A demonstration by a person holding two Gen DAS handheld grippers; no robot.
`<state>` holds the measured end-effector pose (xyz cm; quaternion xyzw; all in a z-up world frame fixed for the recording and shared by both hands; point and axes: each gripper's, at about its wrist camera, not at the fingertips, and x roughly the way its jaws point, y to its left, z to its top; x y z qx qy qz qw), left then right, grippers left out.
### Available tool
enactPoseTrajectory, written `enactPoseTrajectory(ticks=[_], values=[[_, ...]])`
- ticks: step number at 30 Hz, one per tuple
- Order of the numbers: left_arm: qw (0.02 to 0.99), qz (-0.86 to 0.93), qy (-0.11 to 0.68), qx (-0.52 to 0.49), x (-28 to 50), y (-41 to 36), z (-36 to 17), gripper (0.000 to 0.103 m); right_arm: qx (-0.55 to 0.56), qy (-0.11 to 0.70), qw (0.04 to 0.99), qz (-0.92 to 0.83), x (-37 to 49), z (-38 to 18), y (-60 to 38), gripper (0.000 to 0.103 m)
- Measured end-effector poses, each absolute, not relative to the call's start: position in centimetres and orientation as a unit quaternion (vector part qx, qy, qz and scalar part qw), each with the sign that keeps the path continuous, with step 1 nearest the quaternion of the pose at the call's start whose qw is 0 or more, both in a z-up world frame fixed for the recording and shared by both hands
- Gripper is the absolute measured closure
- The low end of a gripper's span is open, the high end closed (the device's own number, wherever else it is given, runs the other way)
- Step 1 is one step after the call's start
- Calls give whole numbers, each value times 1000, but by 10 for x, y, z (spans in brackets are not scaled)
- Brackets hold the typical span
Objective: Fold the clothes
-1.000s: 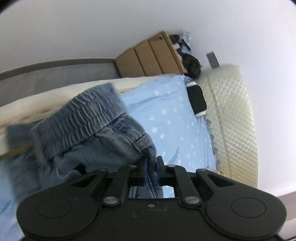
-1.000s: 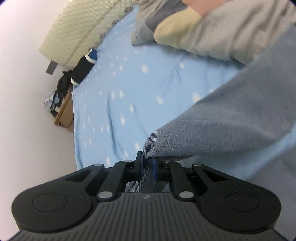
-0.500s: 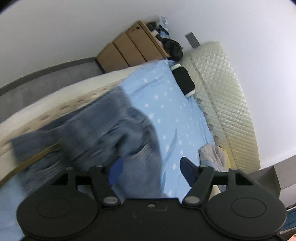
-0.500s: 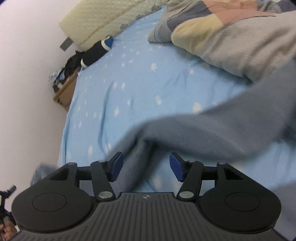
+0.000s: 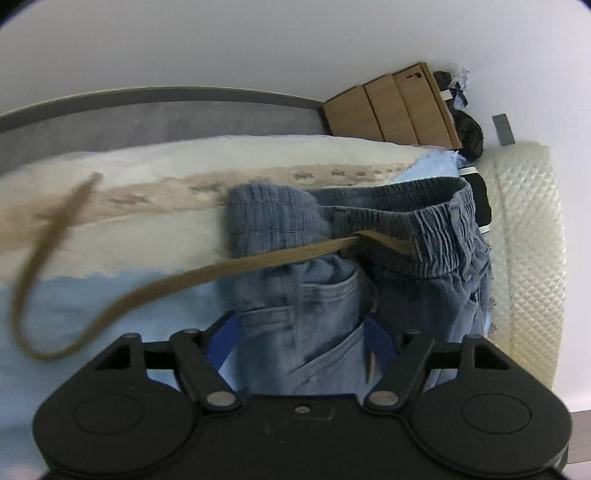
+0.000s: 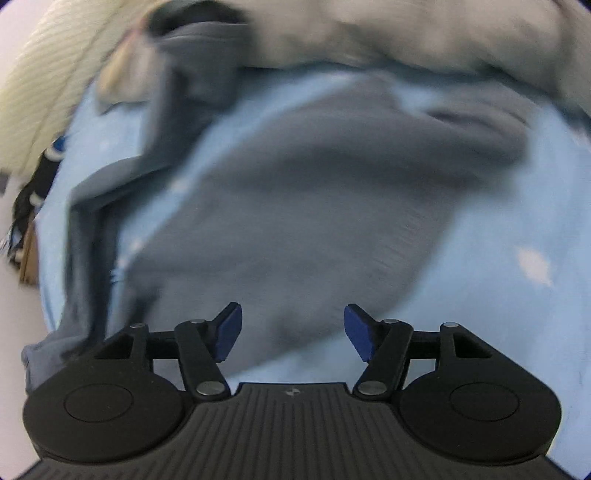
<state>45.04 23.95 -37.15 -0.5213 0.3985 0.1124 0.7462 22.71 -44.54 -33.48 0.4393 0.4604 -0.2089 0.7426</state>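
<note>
One pair of blue denim trousers [image 5: 354,258] lies on the bed, directly ahead of the left hand-held gripper [image 5: 301,341], whose two blue-padded fingers [image 5: 221,339] stand spread wide with the pocket area of the denim showing between them; whether the pads touch the cloth cannot be told. The elastic waistband [image 5: 406,210] sits at the far end, bunched and partly turned over, and one tan drawstring [image 5: 140,291] runs out of it, sweeping left in a long loop over the light blue bedsheet [image 5: 74,306] and the cream mattress edge [image 5: 147,166]. To the right of the trousers runs one quilted cream headboard [image 5: 524,240], with one dark striped garment [image 5: 482,199] between it and the waistband, and one wooden drawer unit [image 5: 391,110] stands at the wall beyond. In the right wrist view, heavily blurred, the right hand-held gripper [image 6: 291,332] is likewise spread open and holds nothing; the grey-blue trouser cloth [image 6: 295,206] lies flat on the starred blue sheet [image 6: 517,295] just ahead of its fingertips, stretching away towards a grey blanket [image 6: 443,33] heaped at the far side.
</note>
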Motion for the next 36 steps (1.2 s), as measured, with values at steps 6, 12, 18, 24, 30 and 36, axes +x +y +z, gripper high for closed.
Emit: enactPoseTrajectory(ticks=[6,12,18,24,30,36], values=[[773,126,397,-479,459,227,-363,89,451,443,740,-230,211,-337,-454,38],[795,109,350,-483,426,228,-303,96,455,433,740,-239,208,-334,-468,38],[800,95,315,-502,369,226,-229,96,449,433,745,-237,199,-320,-479,38],[777,135,311,-531,291,239,-209,96,444,434,750,-228,200,-306,-489,38],[730,188,334,-567,235,260,-257,96,418,445,769,-186,242,-297,-467,37],[734,201,356,-542,235,275,-284,96,353,455,801,-163,345,-310,-415,29]])
